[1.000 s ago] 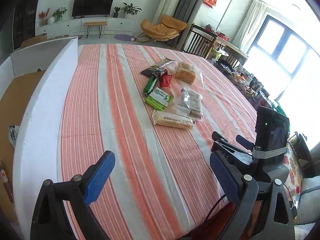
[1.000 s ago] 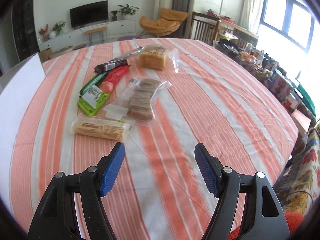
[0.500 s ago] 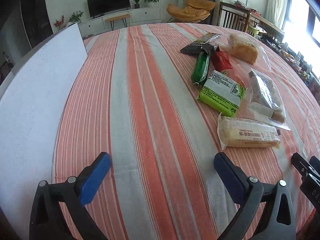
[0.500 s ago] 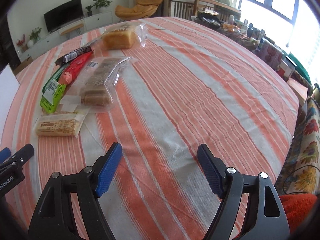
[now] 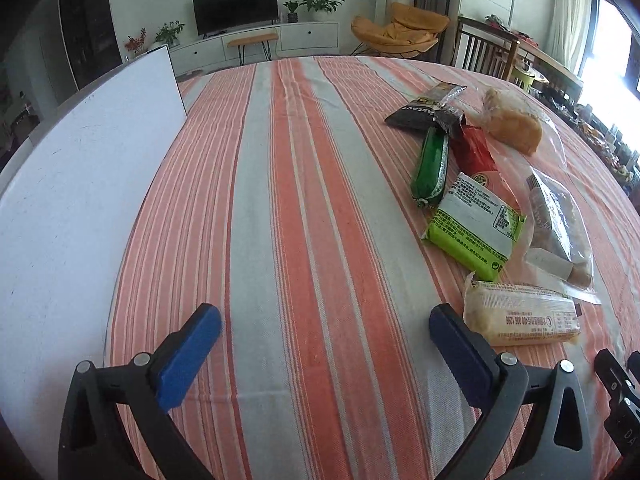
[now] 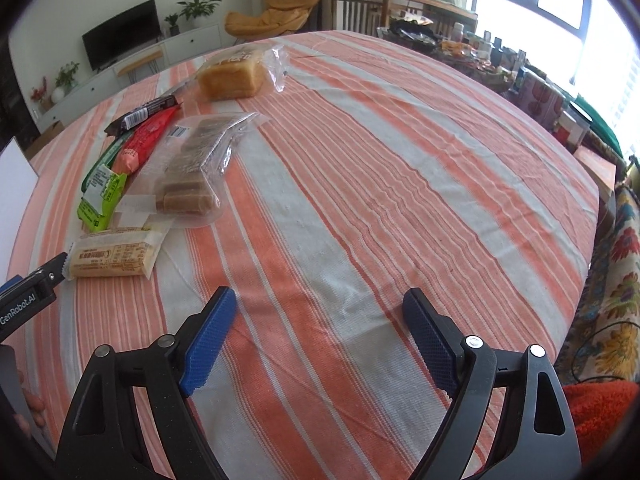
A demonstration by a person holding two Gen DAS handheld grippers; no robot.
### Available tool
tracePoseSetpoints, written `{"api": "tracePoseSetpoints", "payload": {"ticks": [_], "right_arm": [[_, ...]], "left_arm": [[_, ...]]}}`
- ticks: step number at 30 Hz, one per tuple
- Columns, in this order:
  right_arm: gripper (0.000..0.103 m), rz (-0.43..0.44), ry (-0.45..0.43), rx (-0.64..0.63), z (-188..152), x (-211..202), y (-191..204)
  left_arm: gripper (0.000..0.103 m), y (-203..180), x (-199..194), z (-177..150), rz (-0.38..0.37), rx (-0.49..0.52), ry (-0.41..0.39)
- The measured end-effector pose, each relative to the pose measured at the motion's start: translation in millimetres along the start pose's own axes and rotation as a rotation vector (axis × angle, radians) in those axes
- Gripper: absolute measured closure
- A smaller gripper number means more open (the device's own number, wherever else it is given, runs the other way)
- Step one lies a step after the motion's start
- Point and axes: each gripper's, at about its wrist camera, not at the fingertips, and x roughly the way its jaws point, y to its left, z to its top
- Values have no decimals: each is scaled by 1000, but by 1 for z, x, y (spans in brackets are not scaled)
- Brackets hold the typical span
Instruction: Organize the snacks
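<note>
Approach step: left gripper and right gripper, both spread and empty; next, the lower-right cracker pack.

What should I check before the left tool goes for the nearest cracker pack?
1. Left tool open: ok.
2. Left tool empty: ok.
3. Cracker pack free of other snacks: not ok, the clear biscuit bag overlaps its far edge.
4. Pack between the left tool's fingers: not ok, it lies right of the right finger.
5. Right tool open, empty, over bare tablecloth: ok.
6. Drop-off container: cannot tell; only a white board shows.
</note>
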Motion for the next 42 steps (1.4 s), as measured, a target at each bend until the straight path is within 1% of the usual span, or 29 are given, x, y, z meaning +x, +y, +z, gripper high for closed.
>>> {"api": "tracePoseSetpoints", "payload": {"ticks": [15, 42], "right_arm": [[13, 2, 0, -2, 0, 1, 0], [13, 3, -1, -4, 0, 1, 0]], "left_arm": [[0, 0, 0, 0, 0, 0, 0], [0, 0, 0, 0, 0, 0, 0]]}}
